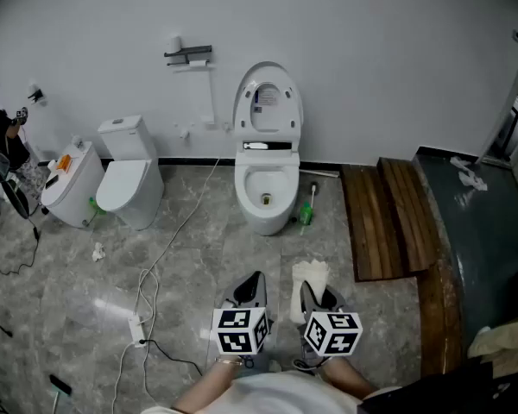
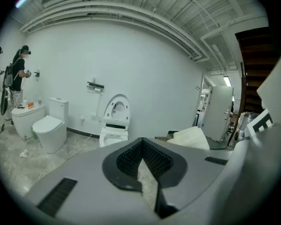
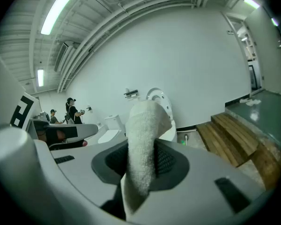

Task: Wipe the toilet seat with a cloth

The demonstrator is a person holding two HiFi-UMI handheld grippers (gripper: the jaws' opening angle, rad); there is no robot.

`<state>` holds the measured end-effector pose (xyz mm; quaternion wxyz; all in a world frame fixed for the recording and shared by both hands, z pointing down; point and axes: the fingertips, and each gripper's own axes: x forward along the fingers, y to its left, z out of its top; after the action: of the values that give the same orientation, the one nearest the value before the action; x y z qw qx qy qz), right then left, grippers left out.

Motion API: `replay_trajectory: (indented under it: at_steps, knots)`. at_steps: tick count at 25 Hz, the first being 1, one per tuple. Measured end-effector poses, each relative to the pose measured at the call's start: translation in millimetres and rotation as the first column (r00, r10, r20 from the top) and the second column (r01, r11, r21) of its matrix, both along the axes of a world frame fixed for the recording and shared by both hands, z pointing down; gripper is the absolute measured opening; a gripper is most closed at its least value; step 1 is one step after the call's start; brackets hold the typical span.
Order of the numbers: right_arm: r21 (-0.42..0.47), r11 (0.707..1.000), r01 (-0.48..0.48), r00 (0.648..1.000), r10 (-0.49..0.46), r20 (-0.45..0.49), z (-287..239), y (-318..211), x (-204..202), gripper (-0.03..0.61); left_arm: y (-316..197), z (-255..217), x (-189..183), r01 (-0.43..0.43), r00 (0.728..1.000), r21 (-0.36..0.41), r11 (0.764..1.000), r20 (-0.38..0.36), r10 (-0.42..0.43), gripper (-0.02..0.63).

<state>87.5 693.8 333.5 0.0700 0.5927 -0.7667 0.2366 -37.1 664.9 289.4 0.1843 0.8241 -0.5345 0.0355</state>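
Toilet [image 1: 266,188] is against the far wall, centre of the head view, with its lid [image 1: 268,102] tipped up. It's well apart from both tools across open floor [image 1: 190,257]. I can't tell from here whether the seat ring lies down on the bowl or is up with the lid. It looks like glazed, hard, smooth stuff, so I'd judge the wipe will slide easily and needs steady pressure, not force.

Cloth [image 3: 143,139] is a white, nubby towel piece, light and limp. It flops forward over the tool tip and a tail hangs below. My guess is it will bunch and drag on a stroke. The hold is around its middle, which looks about right and leaves a pad out front for wiping.

Right tool [image 3: 140,165] is clamped on the cloth, with the jaws kept slightly apart by its thickness.

Left tool [image 2: 143,161] is fully closed with the pads meeting, and it holds and touches nothing.
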Motion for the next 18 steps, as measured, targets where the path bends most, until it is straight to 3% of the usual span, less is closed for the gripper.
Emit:
replay_trajectory:
  at_steps: [9,18]
  knots:
    - [-0.026,1.0,-0.009,1.0,0.009,0.001,13,-75,-1,0.089,-73,5,-1,-0.018,1.0,0.001,1.0,-0.005,0.018,0.011]
    - [-0.012,1.0,-0.024,1.0,0.024,-0.008,3,-197,-30,0.089,-191,-3,-36,-0.023,0.999,0.013,1.0,-0.025,0.023,0.011]
